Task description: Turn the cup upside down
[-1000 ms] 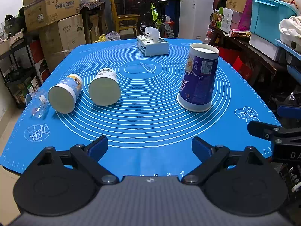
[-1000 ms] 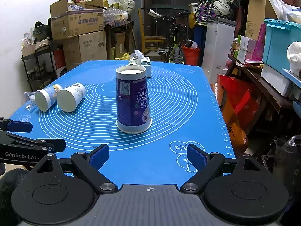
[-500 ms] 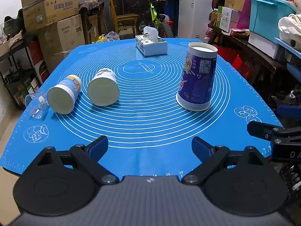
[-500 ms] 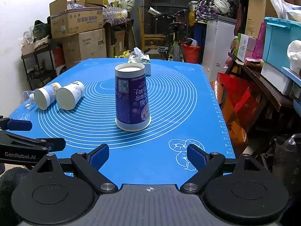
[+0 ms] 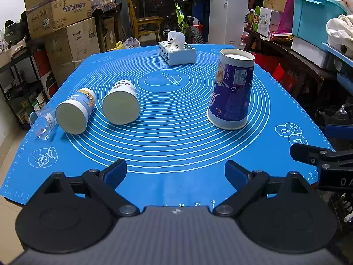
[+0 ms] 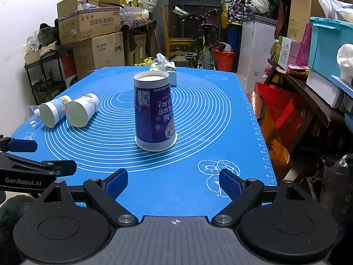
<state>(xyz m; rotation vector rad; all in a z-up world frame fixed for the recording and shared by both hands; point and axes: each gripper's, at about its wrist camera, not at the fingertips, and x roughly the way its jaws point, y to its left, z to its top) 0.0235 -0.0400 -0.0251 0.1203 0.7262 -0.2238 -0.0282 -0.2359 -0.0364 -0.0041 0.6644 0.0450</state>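
Observation:
A tall purple paper cup [image 5: 231, 90] stands upside down on the blue mat [image 5: 176, 145], mouth down, white base up; it also shows in the right wrist view [image 6: 154, 112]. My left gripper [image 5: 175, 172] is open and empty near the mat's front edge, well short of the cup. My right gripper [image 6: 173, 182] is open and empty, in front of the cup with a clear gap. Each gripper's fingers show at the edge of the other's view.
Two paper cups [image 5: 120, 106] [image 5: 75, 110] lie on their sides at the left, beside a small clear plastic cup [image 5: 43, 123]. A tissue box [image 5: 177, 52] stands at the mat's far end. Shelves, boxes and bins crowd both sides of the table.
Both views have shifted slightly, so the purple cup sits a little lower and nearer in frame. Nothing on the mat has moved; both grippers stay open.

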